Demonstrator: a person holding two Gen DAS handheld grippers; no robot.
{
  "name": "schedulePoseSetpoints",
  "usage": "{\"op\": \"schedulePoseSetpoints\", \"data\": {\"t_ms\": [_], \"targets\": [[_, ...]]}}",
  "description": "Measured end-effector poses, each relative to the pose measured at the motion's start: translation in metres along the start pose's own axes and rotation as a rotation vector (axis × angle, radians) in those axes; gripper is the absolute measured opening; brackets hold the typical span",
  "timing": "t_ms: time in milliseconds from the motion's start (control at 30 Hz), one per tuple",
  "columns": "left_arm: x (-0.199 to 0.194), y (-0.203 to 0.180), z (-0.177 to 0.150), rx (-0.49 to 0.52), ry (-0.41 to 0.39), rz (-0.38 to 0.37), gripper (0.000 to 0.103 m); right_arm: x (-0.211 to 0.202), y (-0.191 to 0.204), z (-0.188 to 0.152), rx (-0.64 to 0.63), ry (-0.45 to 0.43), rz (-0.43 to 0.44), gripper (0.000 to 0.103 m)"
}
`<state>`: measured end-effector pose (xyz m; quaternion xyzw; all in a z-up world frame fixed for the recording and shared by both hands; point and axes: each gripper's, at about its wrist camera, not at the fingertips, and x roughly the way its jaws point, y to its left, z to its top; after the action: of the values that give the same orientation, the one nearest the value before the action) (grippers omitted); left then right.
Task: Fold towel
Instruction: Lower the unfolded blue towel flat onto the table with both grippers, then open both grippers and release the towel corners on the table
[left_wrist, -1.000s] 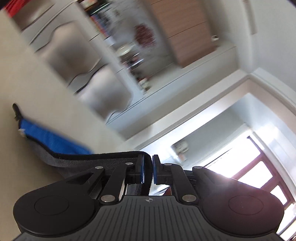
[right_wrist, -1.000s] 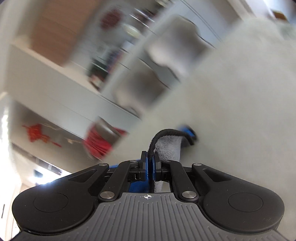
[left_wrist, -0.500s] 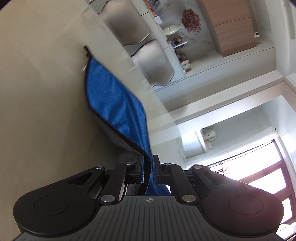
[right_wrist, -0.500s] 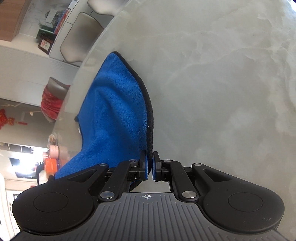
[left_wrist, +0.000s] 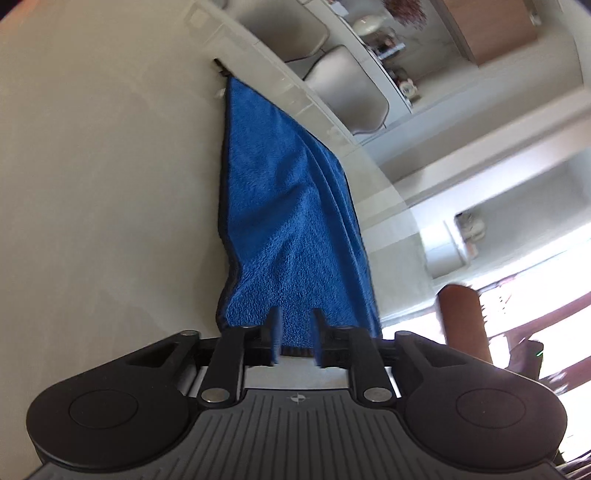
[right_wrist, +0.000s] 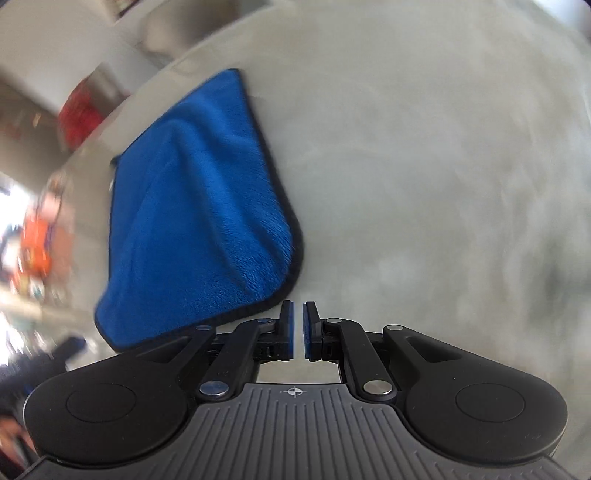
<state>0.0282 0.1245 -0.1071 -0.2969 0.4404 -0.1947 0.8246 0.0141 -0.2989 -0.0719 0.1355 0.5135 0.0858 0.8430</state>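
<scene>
A blue towel (left_wrist: 291, 221) with a dark hem lies folded over on the pale marble table (left_wrist: 103, 206). In the left wrist view my left gripper (left_wrist: 295, 325) is open, with the towel's near edge lying between and just beyond its fingers. In the right wrist view the towel (right_wrist: 199, 214) lies left of and ahead of my right gripper (right_wrist: 299, 314). The right jaws stand slightly apart with nothing between them, just clear of the towel's near corner.
Beige chairs (left_wrist: 347, 92) stand past the table's far edge, with shelves and a wooden cabinet behind. A brown cylinder (left_wrist: 461, 317) is at the right in the left wrist view. A red object (right_wrist: 81, 110) shows beyond the table in the right wrist view.
Both grippers have let go of the towel; it now lies folded on the table. The left jaws have opened wider and the right gripper has drawn back off the corner.
</scene>
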Motion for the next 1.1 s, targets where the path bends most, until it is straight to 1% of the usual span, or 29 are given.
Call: {"op": "schedulePoseSetpoints", "data": {"t_ms": [33,67,100,167,267,300,333,367,400,467,567,700,767,800,833,867,933,1000,1100], "targets": [[0.002,-0.009,-0.001,0.065,0.006,0.034,0.049,0.000,0.010,0.001,-0.099,-0.008,0.000,0.030],[0.005,-0.020,-0.003,0.140,0.012,0.073,0.050,0.000,0.020,0.001,-0.211,-0.014,0.001,0.030],[0.008,-0.030,-0.005,0.215,0.017,0.112,0.051,0.000,0.026,0.001,-0.269,-0.014,0.003,0.030],[0.020,-0.054,-0.013,0.453,0.052,0.223,0.052,0.002,0.038,-0.003,-0.428,-0.008,-0.002,0.030],[0.037,-0.081,-0.029,0.779,0.108,0.339,0.052,0.006,0.055,-0.011,-0.679,0.007,-0.047,0.030],[0.041,-0.086,-0.033,0.836,0.124,0.355,0.052,0.006,0.056,-0.013,-0.737,0.010,-0.050,0.030],[0.045,-0.088,-0.034,0.854,0.143,0.359,0.053,0.006,0.056,-0.014,-0.784,0.012,-0.049,0.030],[0.048,-0.089,-0.033,0.841,0.163,0.363,0.055,0.005,0.056,-0.015,-0.835,0.023,-0.041,0.030],[0.052,-0.090,-0.031,0.819,0.178,0.368,0.060,0.006,0.057,-0.015,-0.865,0.032,-0.033,0.030],[0.057,-0.091,-0.027,0.760,0.204,0.378,0.060,0.007,0.058,-0.014,-0.909,0.047,-0.019,0.031],[0.060,-0.094,-0.030,0.738,0.211,0.370,0.062,0.011,0.059,-0.014,-0.985,0.069,-0.004,0.032],[0.070,-0.092,-0.031,0.733,0.239,0.389,0.064,0.021,0.057,-0.012,-1.041,0.099,0.008,0.033],[0.071,-0.090,-0.030,0.723,0.242,0.394,0.064,0.021,0.055,-0.008,-1.048,0.100,0.027,0.033],[0.072,-0.089,-0.029,0.717,0.244,0.392,0.068,0.021,0.055,-0.007,-1.049,0.100,0.032,0.034],[0.078,-0.091,-0.028,0.704,0.250,0.384,0.073,0.022,0.055,-0.006,-1.056,0.101,0.035,0.038],[0.082,-0.093,-0.027,0.695,0.252,0.380,0.074,0.024,0.056,-0.005,-1.068,0.103,0.038,0.039],[0.084,-0.093,-0.027,0.690,0.251,0.385,0.074,0.027,0.057,-0.005,-1.093,0.097,0.042,0.047],[0.086,-0.093,-0.026,0.687,0.255,0.388,0.076,0.031,0.058,-0.006,-1.127,0.088,0.046,0.049],[0.088,-0.096,-0.026,0.688,0.267,0.397,0.076,0.032,0.059,-0.008,-1.192,0.077,0.063,0.049]]}}
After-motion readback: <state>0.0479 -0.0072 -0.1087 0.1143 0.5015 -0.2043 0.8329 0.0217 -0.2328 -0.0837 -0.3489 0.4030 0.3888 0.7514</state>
